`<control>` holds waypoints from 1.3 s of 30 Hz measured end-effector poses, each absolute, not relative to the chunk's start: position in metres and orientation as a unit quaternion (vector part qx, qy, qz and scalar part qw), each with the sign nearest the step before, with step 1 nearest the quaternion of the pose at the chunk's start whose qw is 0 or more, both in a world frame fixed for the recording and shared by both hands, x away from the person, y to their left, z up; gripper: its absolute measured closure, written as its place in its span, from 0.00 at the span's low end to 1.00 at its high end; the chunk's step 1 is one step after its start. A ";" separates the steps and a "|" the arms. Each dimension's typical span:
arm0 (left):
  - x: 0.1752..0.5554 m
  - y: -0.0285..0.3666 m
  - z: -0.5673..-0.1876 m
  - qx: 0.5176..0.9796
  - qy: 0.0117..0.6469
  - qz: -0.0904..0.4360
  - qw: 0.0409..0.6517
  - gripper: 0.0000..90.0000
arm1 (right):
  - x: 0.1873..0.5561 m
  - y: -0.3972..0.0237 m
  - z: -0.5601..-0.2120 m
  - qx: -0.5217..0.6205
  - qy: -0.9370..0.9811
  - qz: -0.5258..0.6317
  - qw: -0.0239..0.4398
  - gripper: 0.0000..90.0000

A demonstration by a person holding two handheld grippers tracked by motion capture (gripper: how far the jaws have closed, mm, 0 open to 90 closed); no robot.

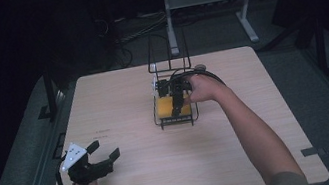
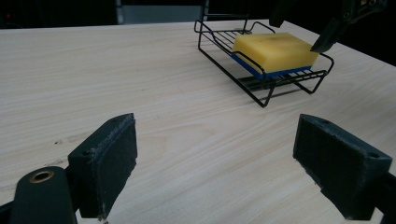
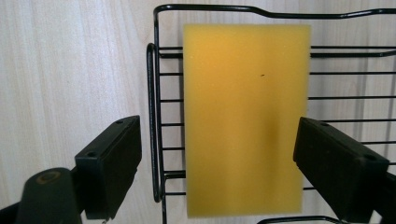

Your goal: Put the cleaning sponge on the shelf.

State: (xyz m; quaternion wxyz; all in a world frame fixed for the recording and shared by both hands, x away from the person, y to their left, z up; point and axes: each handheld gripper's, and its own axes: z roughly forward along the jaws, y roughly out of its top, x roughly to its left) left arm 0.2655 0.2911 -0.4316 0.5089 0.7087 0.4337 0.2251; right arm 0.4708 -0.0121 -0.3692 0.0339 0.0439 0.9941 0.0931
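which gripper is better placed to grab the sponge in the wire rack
Right. The right gripper hangs open directly over the sponge in the rack; the left gripper sits open at the table's near left, far away.

The table point(image 1: 119, 105) is surfaced in pale wood-grain laminate, smooth and matt, with fine streaks seen in the left gripper view. The rack point(image 2: 261, 91) is made of thin black wire, coated and faintly glossy, with highlights caught along its bent rim. The sponge point(image 3: 245, 121) is formed of yellow foam, matt and finely porous, and a blue, denser-looking layer is seen beneath it in the left gripper view. The left gripper point(image 2: 215, 158) and right gripper point(image 3: 217, 163) are built of black plastic, matt, and their pads point(image 2: 116, 154) are faced with a dull, slightly rough, rubbery material. A brass-coloured metal ring is set in each near arm.
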 end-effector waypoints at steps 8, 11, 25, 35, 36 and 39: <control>0.265 0.290 -0.432 0.709 0.433 0.224 0.509 0.14 | 0.467 -0.013 -0.373 0.039 0.995 0.083 0.034 0.17; 0.266 0.290 -0.432 0.709 0.433 0.224 0.509 0.14 | 0.465 -0.013 -0.373 0.038 0.996 0.079 0.036 0.17; 0.266 0.289 -0.432 0.710 0.433 0.223 0.508 0.14 | 0.456 -0.011 -0.371 0.032 0.996 0.080 0.037 0.17; 0.266 0.290 -0.432 0.711 0.433 0.224 0.507 0.14 | 0.450 -0.010 -0.373 0.027 0.996 0.075 0.039 0.17; 0.266 0.290 -0.432 0.711 0.433 0.224 0.507 0.14 | 0.450 -0.010 -0.373 0.027 0.996 0.075 0.039 0.17; 0.266 0.290 -0.432 0.710 0.433 0.224 0.508 0.14 | 0.447 -0.009 -0.372 0.026 0.996 0.078 0.040 0.17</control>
